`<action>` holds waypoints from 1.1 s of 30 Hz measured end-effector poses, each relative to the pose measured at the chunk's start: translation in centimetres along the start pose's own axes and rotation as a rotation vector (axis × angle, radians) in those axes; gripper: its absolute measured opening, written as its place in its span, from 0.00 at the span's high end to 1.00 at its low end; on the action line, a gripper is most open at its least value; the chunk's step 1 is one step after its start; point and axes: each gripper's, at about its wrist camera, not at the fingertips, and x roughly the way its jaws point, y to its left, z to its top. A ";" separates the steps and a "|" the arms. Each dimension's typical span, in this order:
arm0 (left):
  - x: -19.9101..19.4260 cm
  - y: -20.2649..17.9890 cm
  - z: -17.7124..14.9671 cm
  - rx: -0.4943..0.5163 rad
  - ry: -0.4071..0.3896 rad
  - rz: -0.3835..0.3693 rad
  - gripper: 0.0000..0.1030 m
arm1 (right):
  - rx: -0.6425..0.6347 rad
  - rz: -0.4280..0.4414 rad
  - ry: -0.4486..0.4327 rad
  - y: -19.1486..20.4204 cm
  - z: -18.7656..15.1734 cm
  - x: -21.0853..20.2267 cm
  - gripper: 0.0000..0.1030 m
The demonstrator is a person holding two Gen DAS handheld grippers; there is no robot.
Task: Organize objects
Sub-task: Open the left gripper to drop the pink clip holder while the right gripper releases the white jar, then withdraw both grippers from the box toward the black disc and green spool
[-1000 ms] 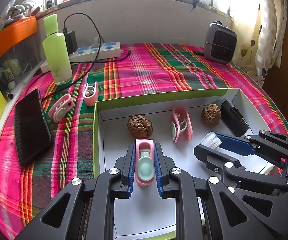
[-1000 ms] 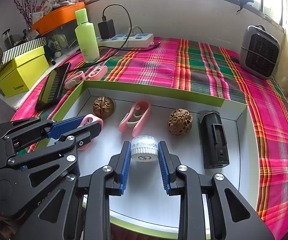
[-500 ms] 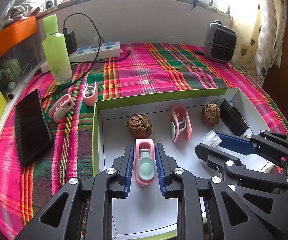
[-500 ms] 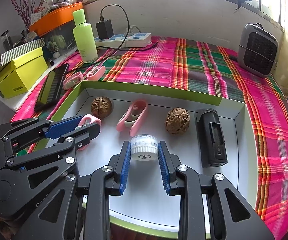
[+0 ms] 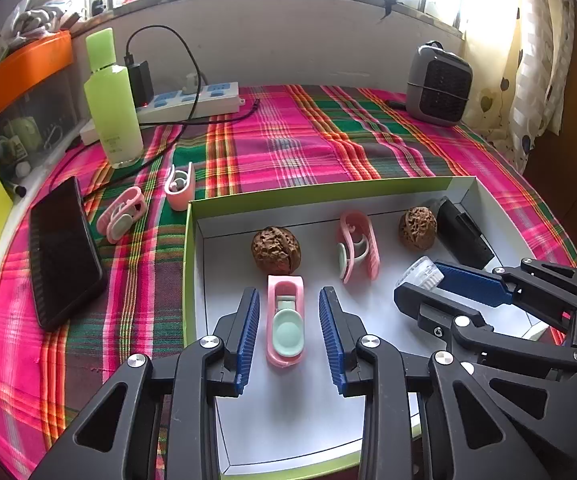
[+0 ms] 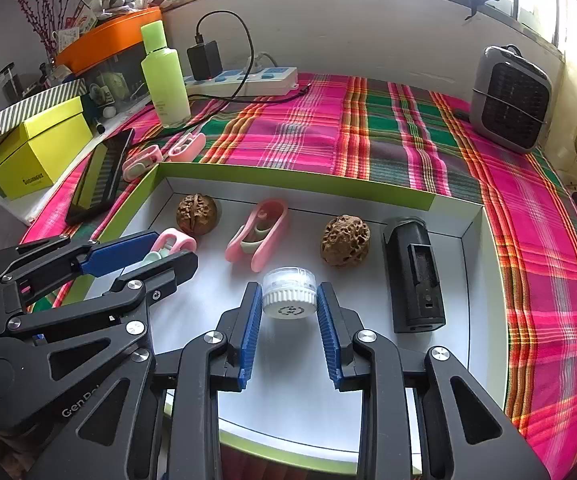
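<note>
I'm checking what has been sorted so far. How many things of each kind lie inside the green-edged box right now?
Pink clips: 2, one between the left tongs, one further back
Walnuts: 2
Small clear jar: 1, between the right tongs
Black device: 1
Total: 6

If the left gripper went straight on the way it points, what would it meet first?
Probably the brown walnut, just beyond the pink clip lying between the left gripper jaws; depth is uncertain.
</note>
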 end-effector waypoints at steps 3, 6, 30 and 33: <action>-0.1 0.1 0.0 -0.005 0.003 0.001 0.71 | 0.000 -0.003 -0.002 -0.1 0.0 -0.1 0.66; -0.5 0.1 0.0 -0.004 -0.002 0.006 0.67 | 0.004 0.006 -0.006 -0.2 0.0 -0.4 0.64; -5.0 -0.1 -1.7 -0.026 -0.041 0.016 0.58 | 0.005 -0.012 -0.063 -0.2 -1.6 -4.1 0.58; -5.8 -0.3 -2.2 -0.027 -0.049 0.018 0.58 | 0.014 -0.014 -0.074 -0.2 -2.1 -4.9 0.57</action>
